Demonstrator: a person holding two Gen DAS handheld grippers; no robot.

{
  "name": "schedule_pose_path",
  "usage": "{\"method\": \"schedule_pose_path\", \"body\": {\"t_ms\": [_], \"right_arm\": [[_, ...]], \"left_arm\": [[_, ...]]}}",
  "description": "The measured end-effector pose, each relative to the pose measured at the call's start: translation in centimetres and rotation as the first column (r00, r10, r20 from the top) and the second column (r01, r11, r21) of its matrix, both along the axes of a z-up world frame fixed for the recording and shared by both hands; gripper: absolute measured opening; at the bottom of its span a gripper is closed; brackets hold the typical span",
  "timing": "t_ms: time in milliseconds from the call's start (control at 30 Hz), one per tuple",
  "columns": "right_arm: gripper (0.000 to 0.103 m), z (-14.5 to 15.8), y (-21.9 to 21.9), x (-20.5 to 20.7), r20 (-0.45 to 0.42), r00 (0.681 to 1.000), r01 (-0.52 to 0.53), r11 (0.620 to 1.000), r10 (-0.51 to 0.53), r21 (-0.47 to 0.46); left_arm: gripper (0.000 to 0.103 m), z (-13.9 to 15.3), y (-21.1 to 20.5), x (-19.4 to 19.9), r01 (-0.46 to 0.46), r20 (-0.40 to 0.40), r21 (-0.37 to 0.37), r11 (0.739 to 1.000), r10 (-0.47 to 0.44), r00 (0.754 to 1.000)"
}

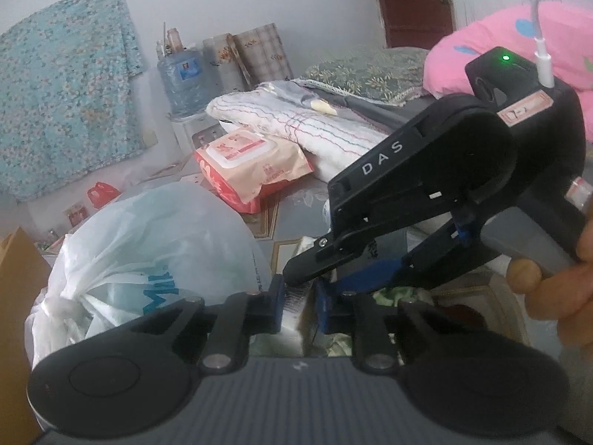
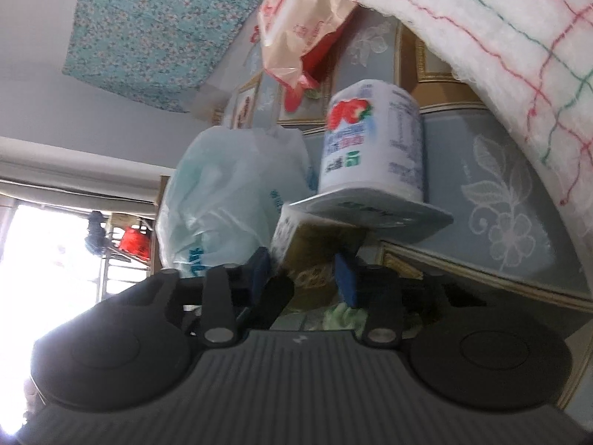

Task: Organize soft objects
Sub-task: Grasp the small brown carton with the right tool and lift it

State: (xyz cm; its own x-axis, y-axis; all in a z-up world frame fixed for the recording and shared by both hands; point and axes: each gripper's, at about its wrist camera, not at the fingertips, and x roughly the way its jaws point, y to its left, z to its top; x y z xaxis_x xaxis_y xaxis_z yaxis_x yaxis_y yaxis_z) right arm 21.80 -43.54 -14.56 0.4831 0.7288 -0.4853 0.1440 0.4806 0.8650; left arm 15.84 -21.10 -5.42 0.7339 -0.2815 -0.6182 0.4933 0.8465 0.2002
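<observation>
Left wrist view: your left gripper [image 1: 299,306] has its blue pads flat against both sides of a small pack [image 1: 296,315], brown w/ a white patterned face. It looks clamped on it. Can't tell what the pack is, prob. a tissue pack.

Your right gripper [image 1: 315,278] comes in from the right & above, fingertips right at the same pack. From its own cam the pads straddle the pack, but contact isn't clear, so can't tell if it's gripping or just loose around it.

Key relation: the pack sits between both pairs of fingers at once. Its long axis seems to run fwd, away from the right fingers. Left is the nearer & surer hold, so judge any handover from that side. Don't pull w/ both.

Around you:
- yogurt cup [image 2: 370,148] just beyond the right fingertips, lid end touching or nearly touching the pack. Likeliest thing to get knocked.
- plastic bag [image 1: 148,244] bulging just left of the left fingers.
- green cloth [image 1: 393,293] crumpled under the fingers, right side.
- wipes pack [image 1: 255,163] & folded towel [image 1: 296,126] well ahead, wipes leaning on the towel.
</observation>
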Motion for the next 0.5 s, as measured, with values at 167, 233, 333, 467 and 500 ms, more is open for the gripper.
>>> {"method": "schedule_pose_path", "body": {"t_ms": [167,233,333,467,500], "right_arm": [[0.033,2.7,-0.9,-0.6,0.068,0.998,0.003,1.000,-0.003,0.003],[0.033,4.1,-0.7,-0.5,0.103,0.995,0.006,1.000,-0.006,-0.001],[0.033,5.8,-0.7,-0.1,0.149,0.989,0.011,1.000,-0.010,0.000],[0.033,7.6,-0.4,0.4,0.186,0.983,0.010,1.000,-0.010,0.004],[0.033,7.9,-0.3,0.5,0.194,0.981,0.010,1.000,-0.010,0.002]], "left_arm": [[0.016,2.0,0.5,-0.8,-0.012,0.076,-0.030,0.999,0.015,0.997],[0.016,2.9,0.6,-0.8,-0.018,0.109,-0.046,0.999,0.023,0.994],[0.016,4.1,0.9,-0.9,-0.024,0.148,-0.063,0.998,0.034,0.988],[0.015,5.5,1.3,-0.8,-0.036,0.178,-0.089,0.995,0.052,0.983],[0.013,5.7,1.5,-0.8,-0.038,0.180,-0.096,0.995,0.055,0.982]]}}
